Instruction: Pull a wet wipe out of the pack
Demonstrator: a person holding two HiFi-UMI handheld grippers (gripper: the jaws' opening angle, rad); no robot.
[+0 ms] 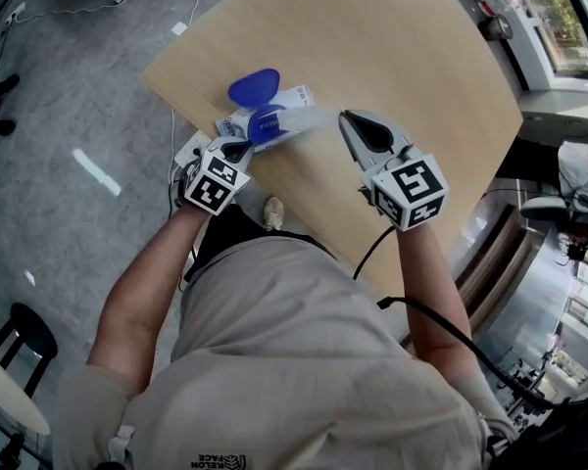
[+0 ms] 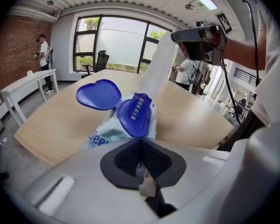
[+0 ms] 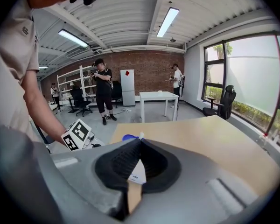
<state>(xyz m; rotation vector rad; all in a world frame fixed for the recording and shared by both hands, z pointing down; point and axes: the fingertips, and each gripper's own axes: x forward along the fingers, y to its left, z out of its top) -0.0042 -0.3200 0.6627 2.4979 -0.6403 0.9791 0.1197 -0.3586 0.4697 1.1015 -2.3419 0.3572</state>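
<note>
A pale blue wet wipe pack lies near the front left edge of the wooden table, its blue lid flipped open. My left gripper is shut on the pack's near end. A white wipe stretches from the blue opening to my right gripper, which is shut on its free end. In the left gripper view the pack lies just beyond the jaws and the wipe rises to the right gripper. In the right gripper view the wipe sits pinched between the pads.
The table's front edge runs close to my body, with a shoe below it. A white table, an office chair and standing people fill the room behind. A black stool stands at the lower left.
</note>
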